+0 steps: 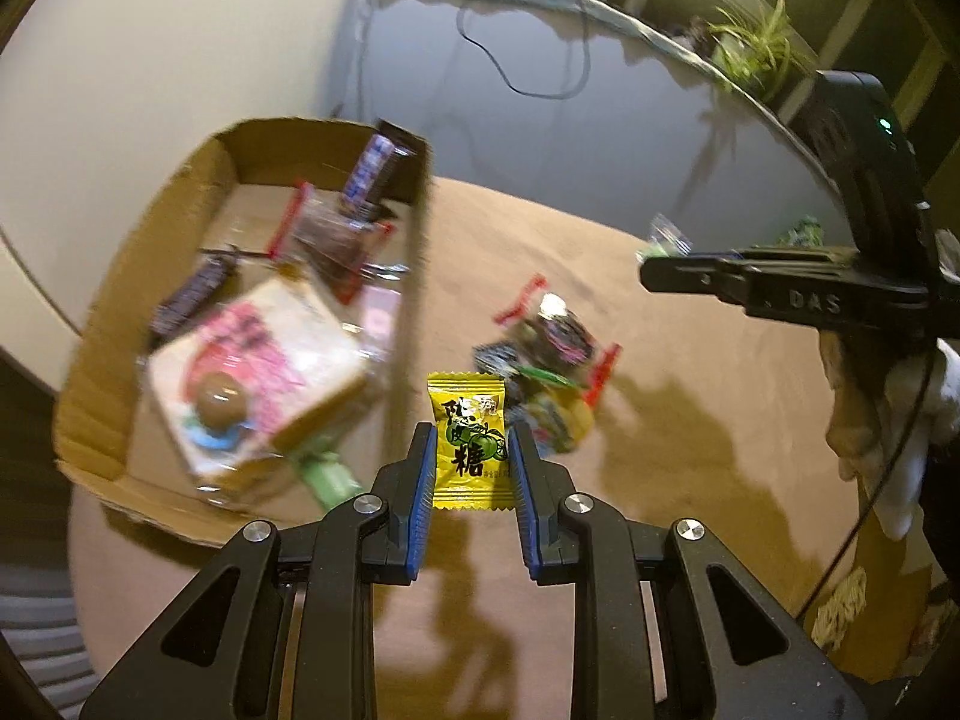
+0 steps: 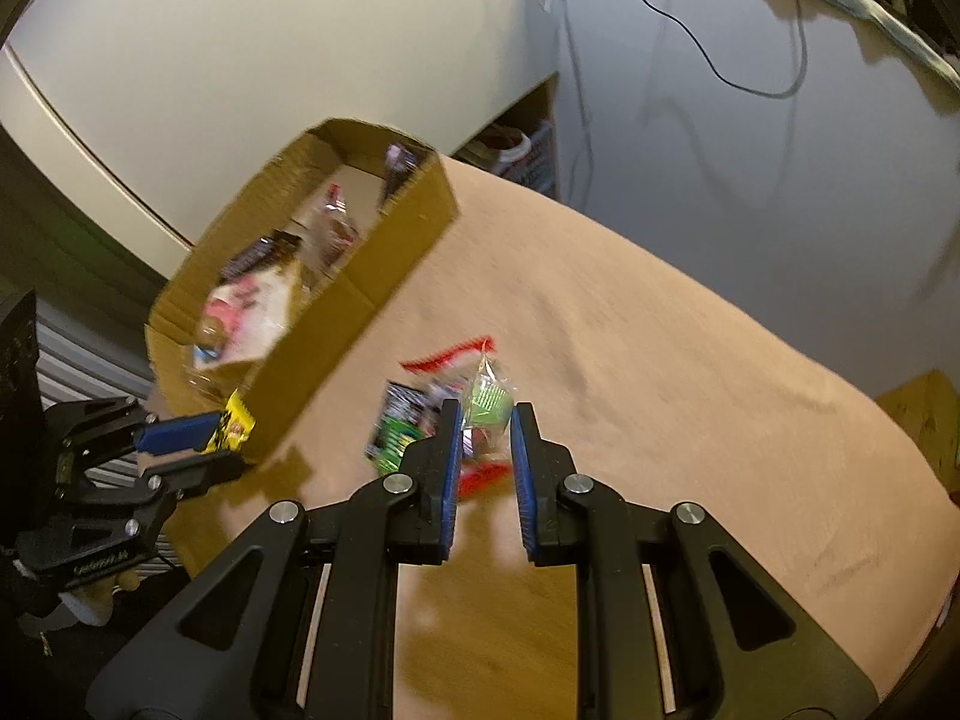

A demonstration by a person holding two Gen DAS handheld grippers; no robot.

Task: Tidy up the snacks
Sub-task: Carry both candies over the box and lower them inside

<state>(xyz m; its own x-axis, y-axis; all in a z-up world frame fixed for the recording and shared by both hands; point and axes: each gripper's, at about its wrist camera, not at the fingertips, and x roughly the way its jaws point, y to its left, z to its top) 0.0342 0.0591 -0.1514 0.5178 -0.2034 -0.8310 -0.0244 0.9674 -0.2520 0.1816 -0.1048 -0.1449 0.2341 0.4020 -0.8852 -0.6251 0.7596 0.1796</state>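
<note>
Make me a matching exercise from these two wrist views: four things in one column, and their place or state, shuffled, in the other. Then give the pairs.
Things
1. yellow candy
2. green-and-clear packet
3. pink-labelled bread pack
4. red-edged snack pile

Places
A. lying loose on the tan table
B. inside the cardboard box
C. clamped in the left gripper
D. between the right gripper pads

Pairs: 1-C, 2-D, 3-B, 4-A
</note>
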